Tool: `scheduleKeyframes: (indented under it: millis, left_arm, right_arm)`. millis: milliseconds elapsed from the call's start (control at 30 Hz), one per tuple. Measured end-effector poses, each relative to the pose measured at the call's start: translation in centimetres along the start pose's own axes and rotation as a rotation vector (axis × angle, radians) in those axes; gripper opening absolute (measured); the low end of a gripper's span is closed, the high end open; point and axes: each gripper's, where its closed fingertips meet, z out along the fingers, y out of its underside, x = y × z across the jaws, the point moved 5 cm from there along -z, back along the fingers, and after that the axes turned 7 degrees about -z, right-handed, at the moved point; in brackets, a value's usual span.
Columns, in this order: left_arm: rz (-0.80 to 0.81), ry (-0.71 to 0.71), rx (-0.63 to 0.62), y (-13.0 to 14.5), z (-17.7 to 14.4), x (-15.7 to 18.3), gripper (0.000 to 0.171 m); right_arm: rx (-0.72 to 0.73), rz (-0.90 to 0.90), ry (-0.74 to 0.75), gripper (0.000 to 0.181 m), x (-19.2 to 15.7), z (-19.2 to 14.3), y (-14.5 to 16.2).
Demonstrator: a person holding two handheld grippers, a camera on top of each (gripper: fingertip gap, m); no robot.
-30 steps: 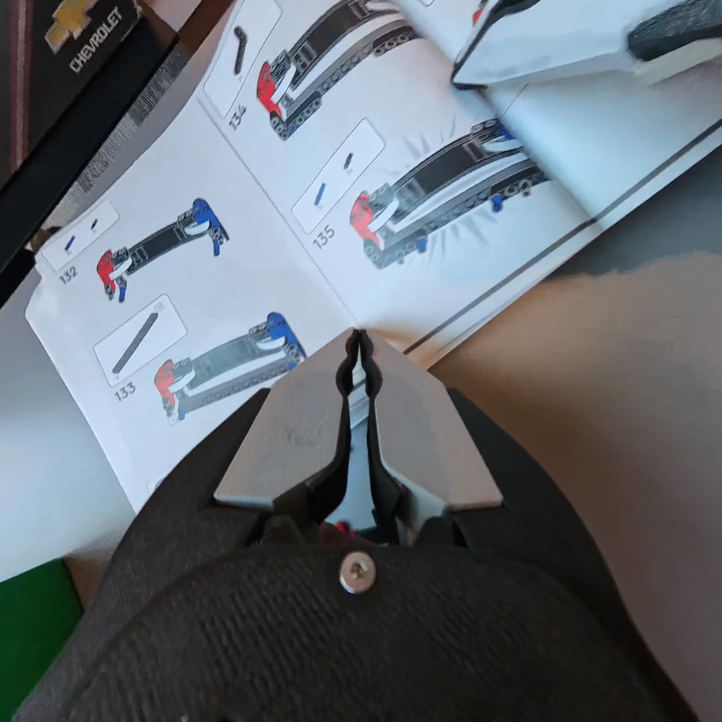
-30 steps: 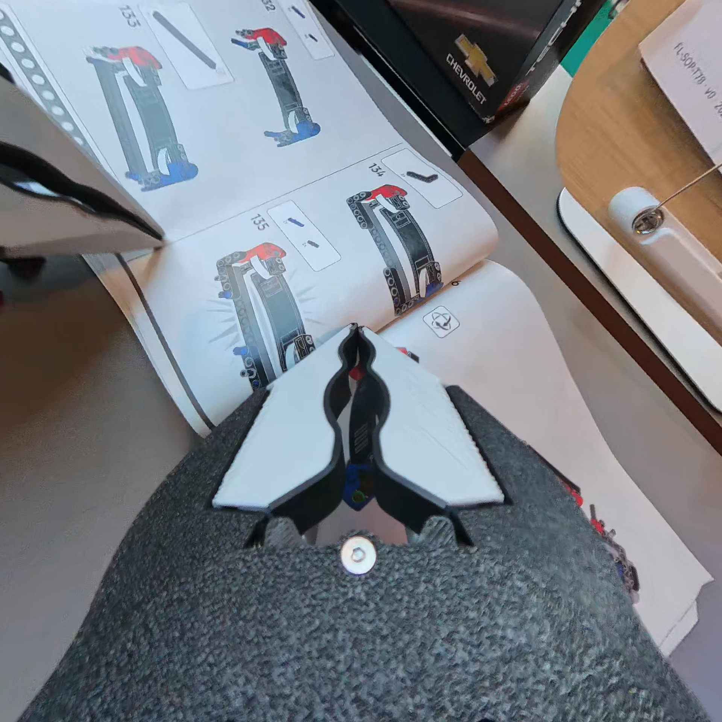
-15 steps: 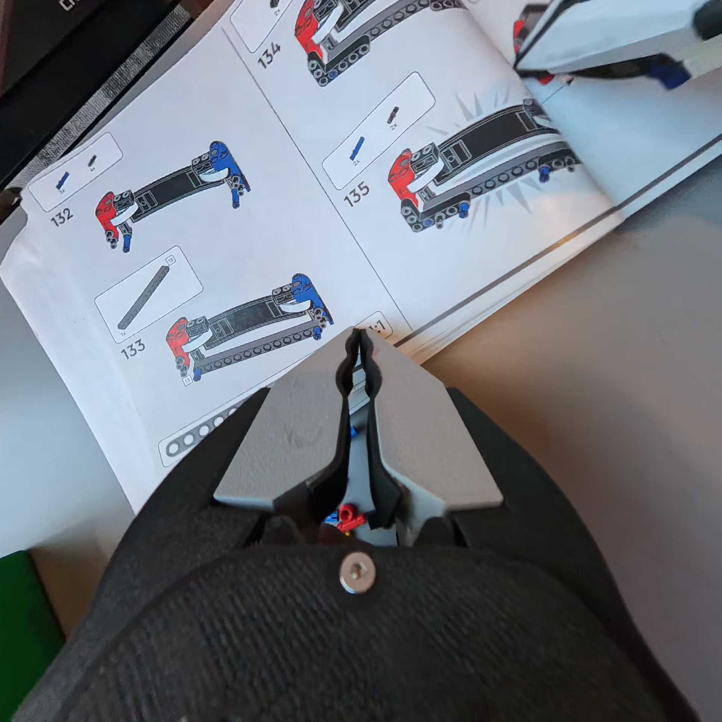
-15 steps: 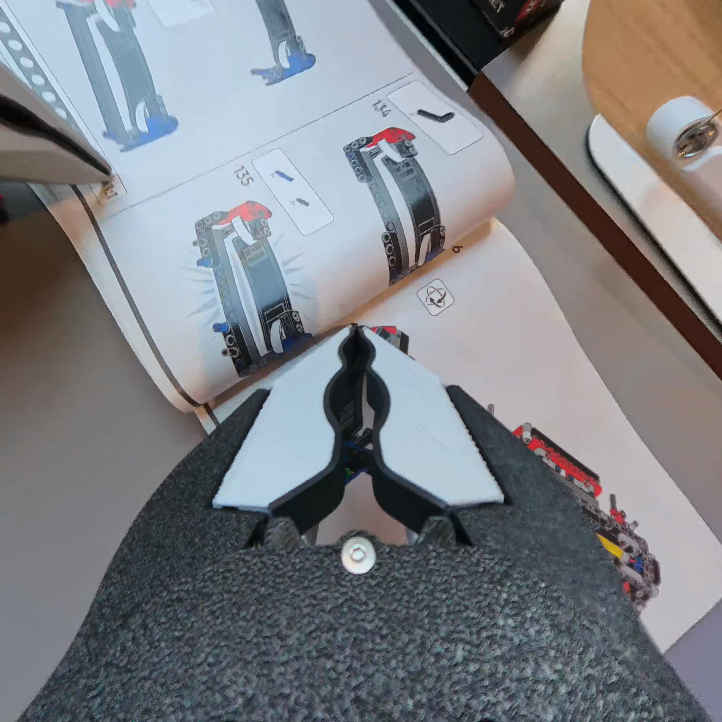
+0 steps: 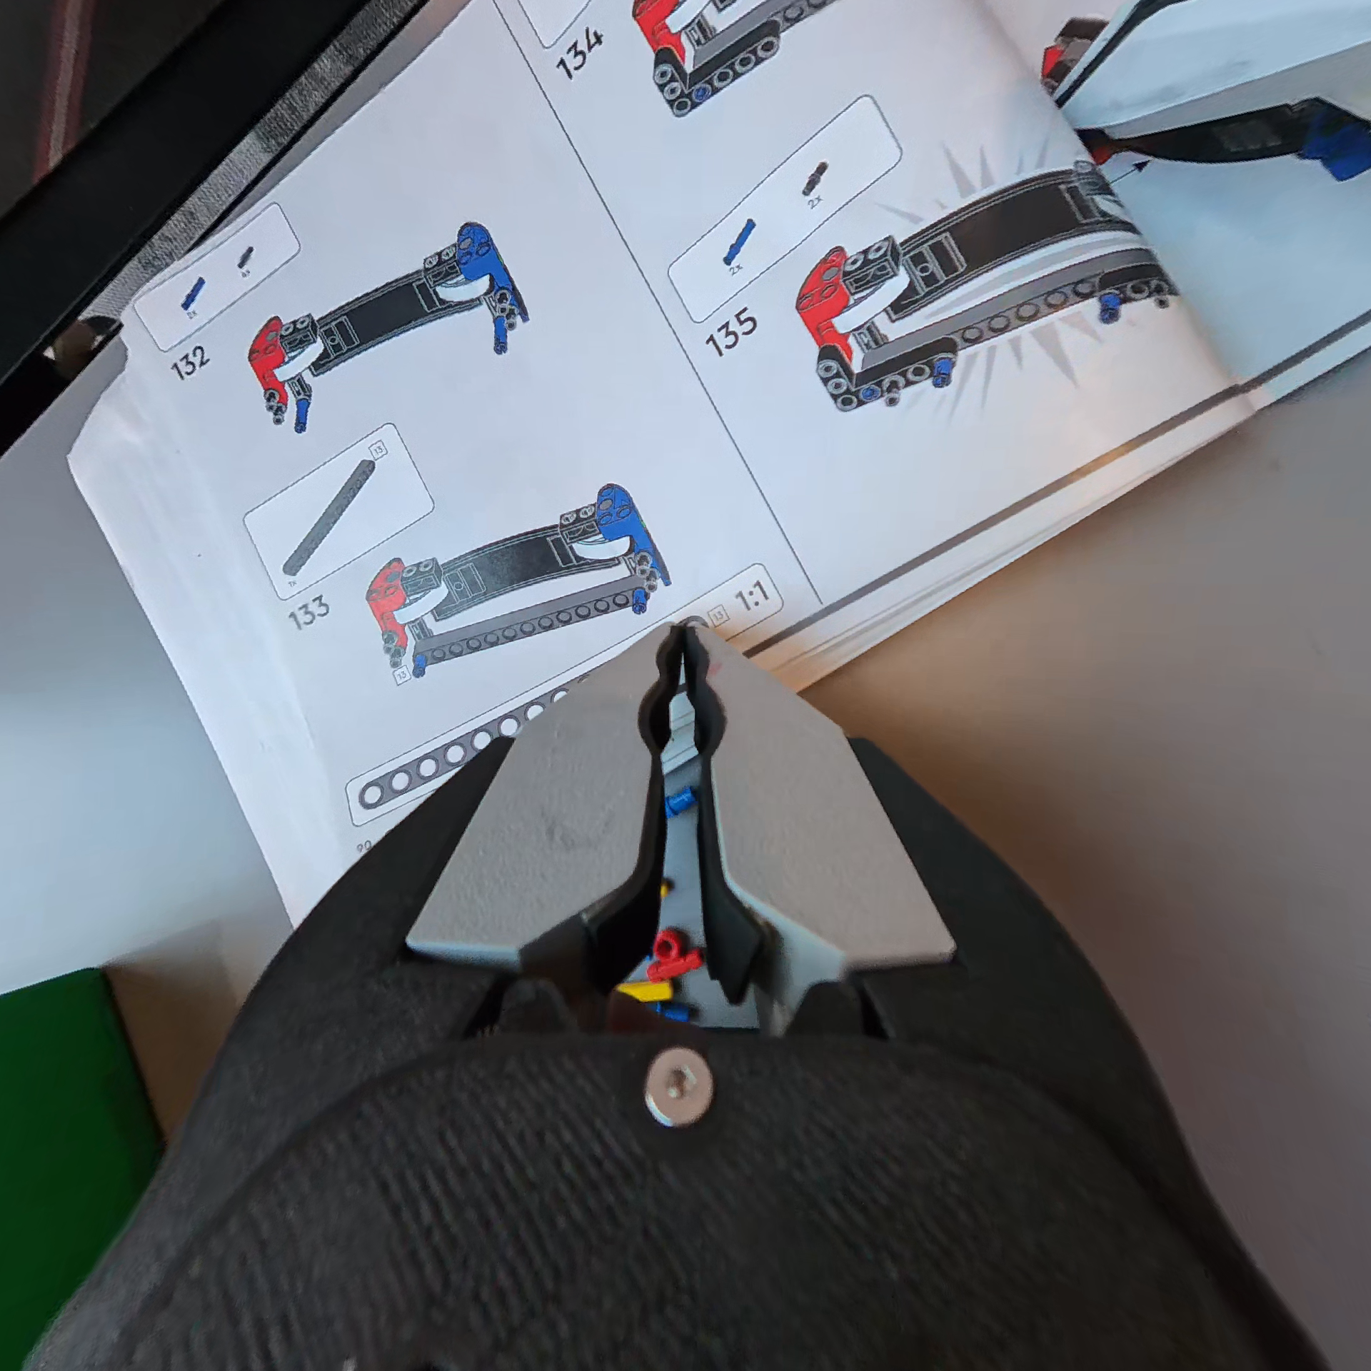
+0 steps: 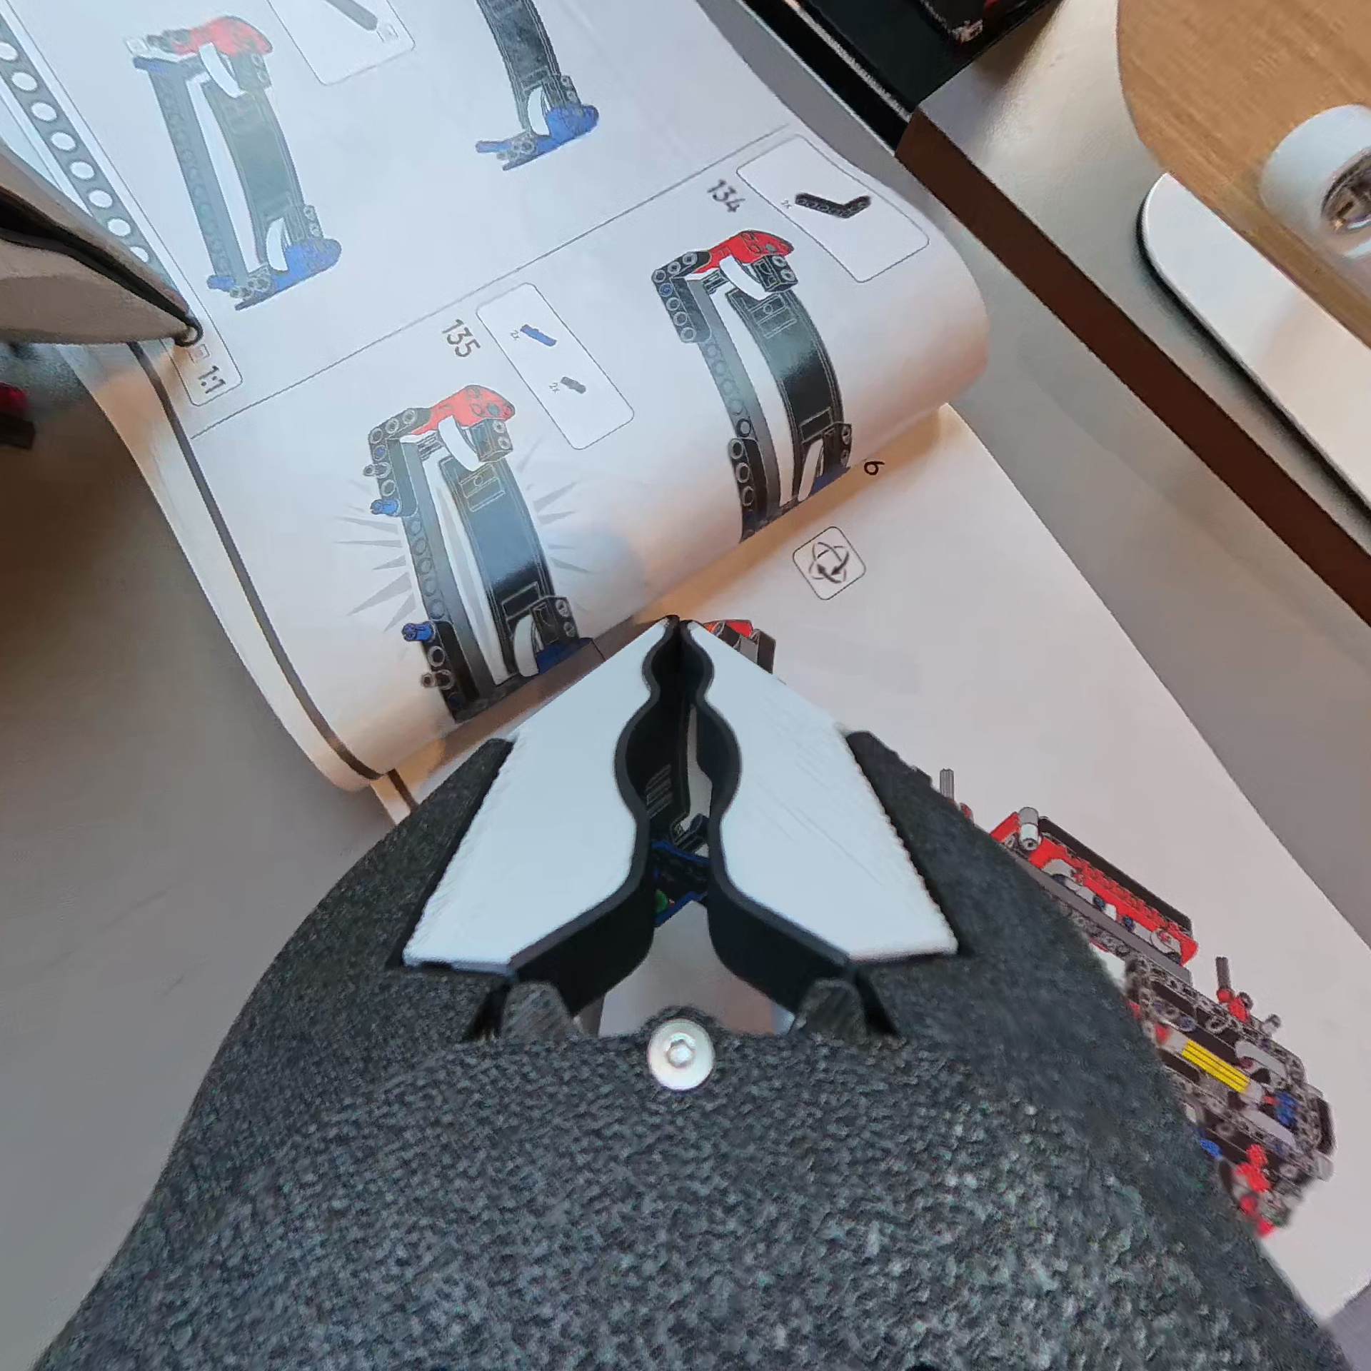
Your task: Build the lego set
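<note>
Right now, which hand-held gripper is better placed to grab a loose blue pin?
Left: the left hand-held gripper hangs over loose pins, apparently empty; the right hand-held gripper seems shut on a black piece.

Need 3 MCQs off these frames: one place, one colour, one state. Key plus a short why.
1. Where do the loose small pieces show?
A) in a bowl
B) beneath the left gripper, through the gap behind its tips
C) stacked in a tower

2. The left gripper's finger plates are:
A) green
B) red
C) grey

3. The right gripper is:
A) shut on a black lego part
B) wide open
C) holding a pen

Key:
1. B, red, blue and yellow bits show in that gap.
2. C, grey plates fill the left wrist view.
3. A, its tips meet and the part sits behind them.
</note>
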Motion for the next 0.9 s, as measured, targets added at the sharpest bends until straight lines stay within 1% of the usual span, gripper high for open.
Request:
scheduleKeyframes:
  millis: [67, 133, 200, 233, 300, 333, 367, 433, 467, 533, 567, 600, 633, 700, 767, 833, 900]
  left_arm:
    - [0.001, 0.003, -0.024, 0.0, -0.4, 0.4, 0.000]
    - [0.007, 0.014, -0.011, -0.4, -1.9, 0.9, 0.035]
    - [0.002, 0.035, 0.064, -1.2, -4.5, 2.0, 0.038]
    - [0.003, 0.078, 0.107, -1.5, -6.0, 3.2, 0.041]
    - [0.027, 0.240, 0.160, -1.5, -8.9, 7.2, 0.043]
    - [0.062, 0.328, 0.156, -1.1, -10.0, 9.7, 0.043]
    - [0.108, 0.397, 0.142, -0.5, -10.6, 12.0, 0.044]
    - [0.202, 0.478, 0.105, 0.7, -10.7, 16.2, 0.045]
    - [0.247, 0.501, 0.069, 1.4, -10.3, 17.9, 0.045]
    - [0.322, 0.510, -0.001, 2.5, -9.0, 20.0, 0.047]
    - [0.345, 0.514, -0.035, 3.0, -8.4, 20.7, 0.047]
    - [0.353, 0.545, -0.061, 3.3, -8.1, 21.3, 0.048]
    - [0.340, 0.592, -0.080, 3.4, -8.1, 21.9, 0.045]
    - [0.337, 0.632, -0.118, 3.6, -8.0, 22.3, 0.042]
    - [0.336, 0.669, -0.132, 3.6, -8.3, 22.6, 0.029]
    - [0.335, 0.664, -0.133, 3.6, -8.4, 22.7, 0.030]
    - [0.331, 0.693, -0.140, 3.7, -8.8, 23.1, 0.036]
  right_arm:
    - [0.014, -0.038, 0.032, 0.001, -0.2, -1.3, -0.3]
    - [0.076, -0.055, 0.034, 0.016, -1.1, -4.1, -0.9]
    - [0.156, -0.069, 0.017, 0.020, -2.2, -7.8, -1.3]
    - [0.200, -0.082, 0.007, 0.020, -2.9, -9.8, -1.3]
    - [0.283, -0.117, -0.009, 0.020, -4.1, -13.4, -0.7]
    - [0.313, -0.140, -0.019, 0.020, -4.7, -15.0, 0.0]
    - [0.331, -0.162, -0.025, 0.020, -5.2, -16.3, 0.8]
    - [0.341, -0.190, -0.030, 0.019, -6.0, -18.3, 2.8]
    - [0.339, -0.199, -0.035, 0.019, -6.4, -19.0, 3.8]
    - [0.314, -0.200, -0.028, 0.019, -6.8, -20.0, 6.0]
    - [0.298, -0.196, -0.021, 0.019, -7.0, -20.4, 7.0]
    - [0.292, -0.189, -0.017, 0.019, -7.1, -20.8, 7.9]
    - [0.297, -0.177, -0.016, 0.019, -7.2, -21.2, 8.7]
    - [0.315, -0.146, -0.025, 0.019, -7.4, -22.1, 9.8]
    - [0.326, -0.121, -0.040, 0.019, -7.7, -22.6, 10.8]
    - [0.322, -0.104, -0.039, 0.019, -7.7, -22.7, 11.7]
    - [0.322, -0.089, -0.053, 0.019, -7.9, -22.7, 12.4]
